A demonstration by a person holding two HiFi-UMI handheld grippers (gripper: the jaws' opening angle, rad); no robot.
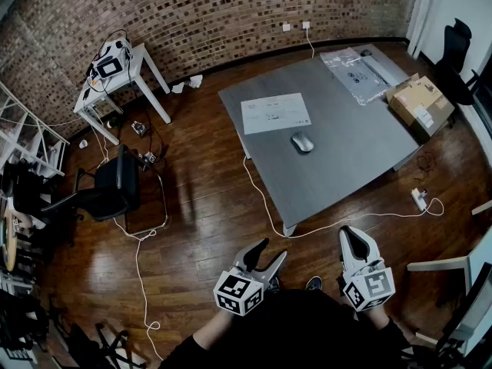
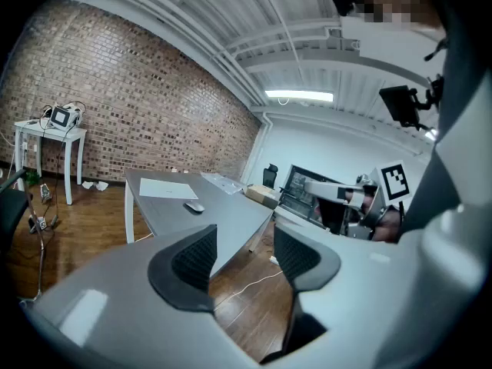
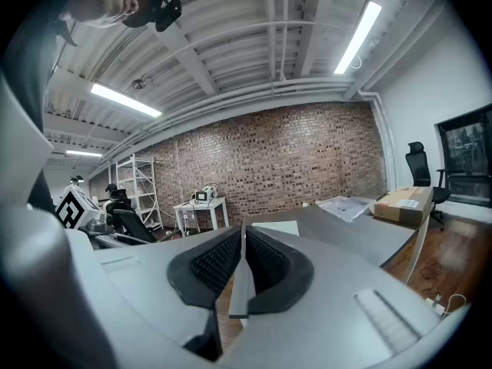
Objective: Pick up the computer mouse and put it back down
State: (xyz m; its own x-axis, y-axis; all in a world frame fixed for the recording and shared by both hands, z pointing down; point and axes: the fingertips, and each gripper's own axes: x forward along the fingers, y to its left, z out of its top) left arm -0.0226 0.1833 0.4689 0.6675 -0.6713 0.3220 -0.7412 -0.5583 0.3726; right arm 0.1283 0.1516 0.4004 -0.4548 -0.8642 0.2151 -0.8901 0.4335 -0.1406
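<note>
Computer mouse (image 1: 302,142) lies mid table (image 1: 346,167), beside paper sheet (image 1: 275,113), well apart from both claws. Left claw (image 1: 274,250) spread, empty. Right claw (image 1: 350,233) pressed together, empty. Reach not begun: person shd get closer and straddle the mouse's sides w/ the spread claw.

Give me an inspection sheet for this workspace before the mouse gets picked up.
Surface: grey rectangular table, standing on a dark wooden floor.
Job's things: silver computer mouse, lying on the table just below the paper, untouched.
Clutter: white printed paper sheet; clear plastic bag; brown cardboard box at the table's edge.
Grippers: left gripper jaws apart, empty; right gripper jaws shut, empty; both short of the table.
Cables: white cable trailing over the floor and under the table.
Surroundings: black office chair; small white side table; brick wall.
</note>
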